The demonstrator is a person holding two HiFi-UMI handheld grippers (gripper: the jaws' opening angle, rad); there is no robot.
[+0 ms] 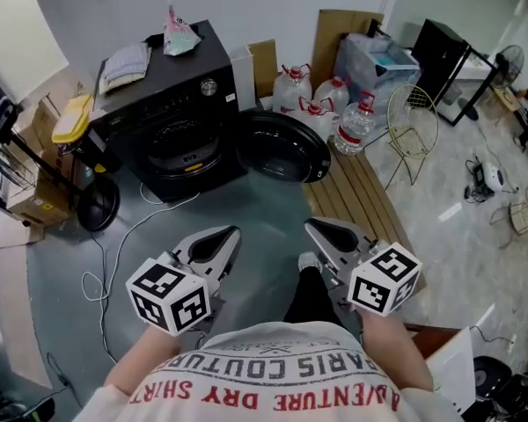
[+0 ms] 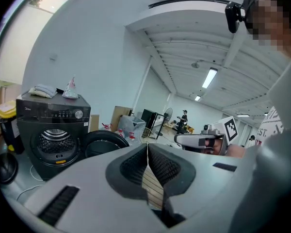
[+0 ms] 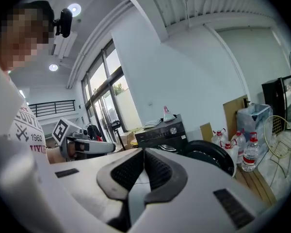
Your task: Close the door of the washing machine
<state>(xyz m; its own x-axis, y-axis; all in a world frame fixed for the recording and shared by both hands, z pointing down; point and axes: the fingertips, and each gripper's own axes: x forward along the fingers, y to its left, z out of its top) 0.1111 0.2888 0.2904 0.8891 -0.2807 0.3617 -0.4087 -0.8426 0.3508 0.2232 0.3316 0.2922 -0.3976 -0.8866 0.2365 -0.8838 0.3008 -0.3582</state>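
2 shut, empty: left gripper [image 1: 234, 233], right gripper [image 1: 310, 226]; washer door [image 1: 282, 148] open.

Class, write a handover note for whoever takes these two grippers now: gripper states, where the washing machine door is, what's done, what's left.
Left gripper: shut, empty, well short of the washing machine.
Right gripper: shut, empty, level with the left.
The door stands wide open, right of the drum.
Done: nothing; neither gripper touches the door.
Left: reach the door and swing it shut.

Grey floor [image 1: 246, 214] w/ washer [image 1: 172, 104], wood slats [image 1: 363, 196], water bottles [image 1: 356, 126], white cable [image 1: 114, 251].
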